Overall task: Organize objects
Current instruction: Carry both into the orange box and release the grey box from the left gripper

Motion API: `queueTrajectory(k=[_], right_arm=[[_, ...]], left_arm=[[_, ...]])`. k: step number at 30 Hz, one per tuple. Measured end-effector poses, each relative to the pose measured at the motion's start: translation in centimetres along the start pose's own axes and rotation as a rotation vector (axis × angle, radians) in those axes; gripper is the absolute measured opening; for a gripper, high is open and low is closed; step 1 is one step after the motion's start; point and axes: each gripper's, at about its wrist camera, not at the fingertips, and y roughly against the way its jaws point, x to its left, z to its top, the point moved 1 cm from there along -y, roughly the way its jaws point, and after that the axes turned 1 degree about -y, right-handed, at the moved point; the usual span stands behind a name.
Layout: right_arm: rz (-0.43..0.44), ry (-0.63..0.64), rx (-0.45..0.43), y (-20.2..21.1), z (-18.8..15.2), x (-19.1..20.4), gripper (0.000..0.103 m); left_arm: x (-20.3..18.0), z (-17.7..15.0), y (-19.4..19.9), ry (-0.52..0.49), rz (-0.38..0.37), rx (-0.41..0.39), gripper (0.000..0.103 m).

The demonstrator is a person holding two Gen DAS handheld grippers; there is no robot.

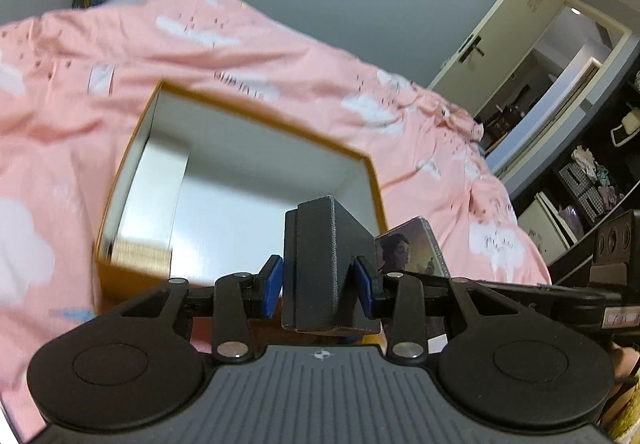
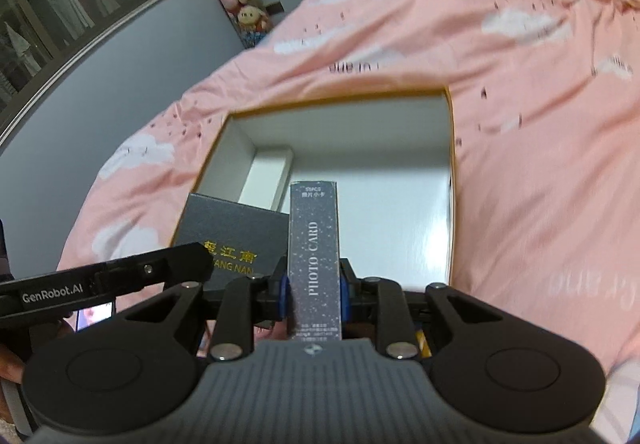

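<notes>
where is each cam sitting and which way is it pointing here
Left wrist: on the left gripper, looking forward and down into the open box on the pink bedspread; its fingers clamp a black box.
Right wrist: on the right gripper, facing the same open box; its fingers clamp the photo card box, with the left gripper alongside holding the black box.
Shared: open box, bedspread, black box.

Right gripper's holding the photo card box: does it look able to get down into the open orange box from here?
Probably yes. The right gripper is shut on the photo card box, the orange box lies open ahead, its right floor bare. The left gripper's dark box sits left.
</notes>
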Motion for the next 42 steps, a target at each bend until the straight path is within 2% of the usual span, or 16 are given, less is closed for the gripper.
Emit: queueTrajectory(k=[6, 16, 28, 34, 39, 41, 42], right_arm=[[-0.047, 0.006, -0.026, -2.0, 2.4, -0.6, 0.025], [-0.09, -0.06, 0.029, -8.2, 5.1, -3.1, 0.024], [-0.048, -0.18, 0.082, -15.6, 7.9, -5.2, 0.025], [-0.023, -0.22, 0.113, -18.0, 8.3, -5.8, 0.024], [-0.008, -0.221, 0.126, -19.2, 8.0, -5.7, 0.025], [-0.006, -0.217, 0.122, -19.3, 8.0, -5.7, 0.025], [-0.003, -0.218, 0.122, -19.3, 8.1, -5.7, 0.025]], left_arm=[[0.0, 2.2, -3.1, -0.005, 0.015, -0.009, 0.043], [2.5, 4.8, -9.6, -0.008, 0.065, 0.059, 0.043], [7.6, 8.6, -15.8, 0.014, 0.102, 0.15, 0.043], [9.1, 8.4, -17.8, 0.016, 0.159, 0.223, 0.043], [9.6, 8.4, -17.8, 0.014, 0.159, 0.219, 0.044], [9.3, 8.5, -17.8, -0.022, 0.202, 0.227, 0.044], [9.0, 8.6, -17.9, -0.061, 0.248, 0.23, 0.044]])
